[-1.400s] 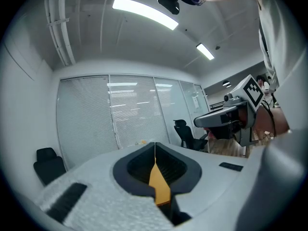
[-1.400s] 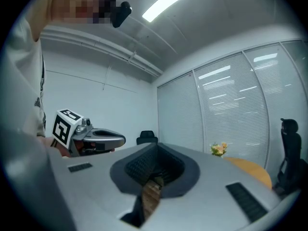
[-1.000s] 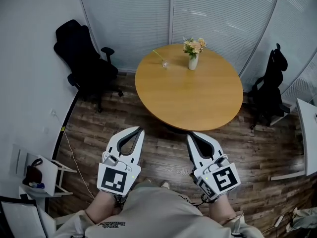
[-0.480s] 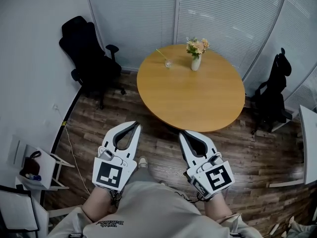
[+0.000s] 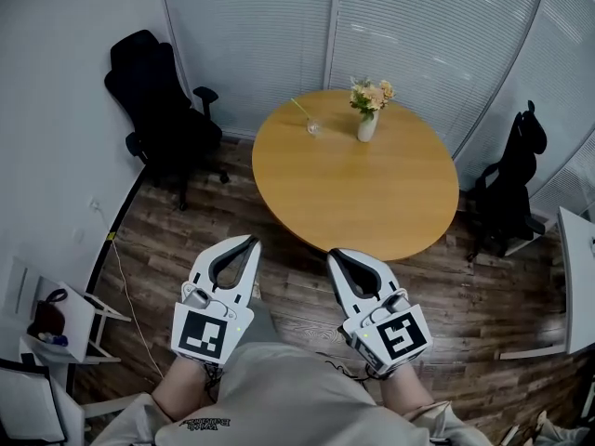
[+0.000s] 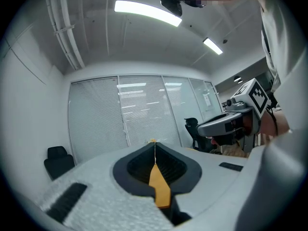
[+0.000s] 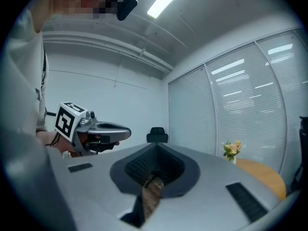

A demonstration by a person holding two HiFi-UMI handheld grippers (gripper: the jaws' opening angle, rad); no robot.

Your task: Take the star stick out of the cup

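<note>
A small clear cup (image 5: 313, 127) stands at the far left rim of the round wooden table (image 5: 353, 193), with the thin yellow-green star stick (image 5: 300, 110) leaning out of it to the left. Both grippers hover low over the floor, well short of the table. My left gripper (image 5: 249, 241) is shut and holds nothing; its jaws meet in a seam in the left gripper view (image 6: 154, 143). My right gripper (image 5: 333, 254) is shut and empty as well, its jaws closed in the right gripper view (image 7: 156, 146). The cup does not show in either gripper view.
A white vase of flowers (image 5: 368, 119) stands right of the cup, and also shows in the right gripper view (image 7: 231, 150). Black chairs sit at the left (image 5: 153, 100) and right (image 5: 509, 179). A white desk edge (image 5: 581, 258) lies far right, a small white shelf (image 5: 56, 319) low left.
Both grippers have drifted slightly left in the view, the right one more so. Both stayed shut. The table sits a little lower in the frame than before.
</note>
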